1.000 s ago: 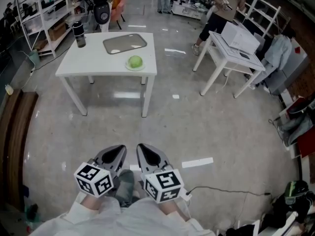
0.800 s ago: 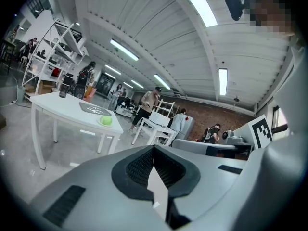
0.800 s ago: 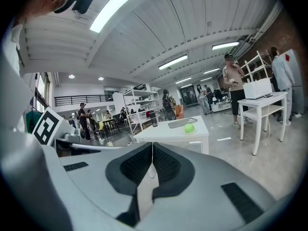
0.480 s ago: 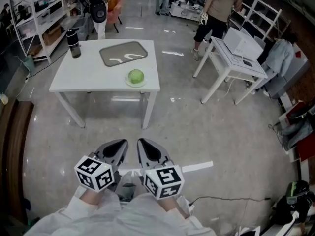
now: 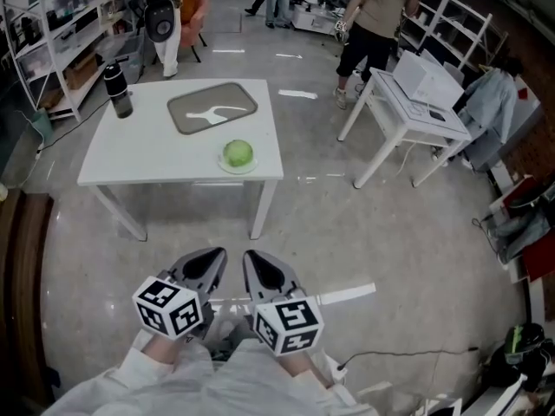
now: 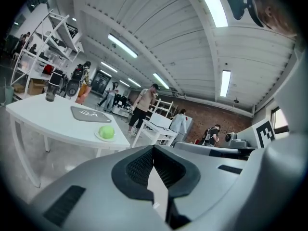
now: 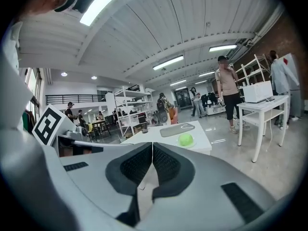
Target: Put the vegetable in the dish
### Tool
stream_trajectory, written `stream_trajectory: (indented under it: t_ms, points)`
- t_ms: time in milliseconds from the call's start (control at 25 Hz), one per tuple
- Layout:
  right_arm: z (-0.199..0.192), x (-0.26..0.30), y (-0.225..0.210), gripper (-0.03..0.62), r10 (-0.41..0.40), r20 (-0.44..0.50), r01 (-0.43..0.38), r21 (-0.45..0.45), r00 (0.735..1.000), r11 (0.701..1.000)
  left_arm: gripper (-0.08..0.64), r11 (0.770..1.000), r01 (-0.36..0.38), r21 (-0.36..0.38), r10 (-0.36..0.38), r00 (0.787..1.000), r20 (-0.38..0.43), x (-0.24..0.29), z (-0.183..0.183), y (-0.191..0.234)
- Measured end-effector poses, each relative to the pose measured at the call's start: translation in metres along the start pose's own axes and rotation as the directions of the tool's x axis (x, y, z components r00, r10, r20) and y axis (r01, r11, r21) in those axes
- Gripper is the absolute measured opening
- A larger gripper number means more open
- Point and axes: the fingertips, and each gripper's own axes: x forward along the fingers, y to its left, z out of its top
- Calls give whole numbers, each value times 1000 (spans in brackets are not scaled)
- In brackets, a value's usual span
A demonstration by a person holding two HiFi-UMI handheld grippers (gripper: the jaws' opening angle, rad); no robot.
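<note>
Closer now, the white table (image 5: 147,159) bears a round green vegetable (image 5: 238,152) on a small plate (image 5: 247,170) near its front edge — probably light and firm, best gripped across its middle — while the left gripper (image 5: 205,265) and right gripper (image 5: 260,269) hang well short of it, jaws pressed together, empty.

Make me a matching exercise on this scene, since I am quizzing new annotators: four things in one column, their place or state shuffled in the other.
Things
1. green vegetable
2. grey tray
3. dark bottle
4. left gripper

Places or states
A. upright at the white table's far left corner
B. jaws shut, empty, away from the table
C. on a small plate near the table's near edge
D. flat, toward the table's far side

Pairs: 1-C, 2-D, 3-A, 4-B
</note>
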Motion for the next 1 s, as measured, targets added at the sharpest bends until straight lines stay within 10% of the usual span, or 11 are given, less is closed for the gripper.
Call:
stream_trajectory:
  t_ms: [1000]
  points:
    - [78,193,-142,14,113,-13,-113,15,993,993,8,992,-121,-29,121,993,6,182,91,126]
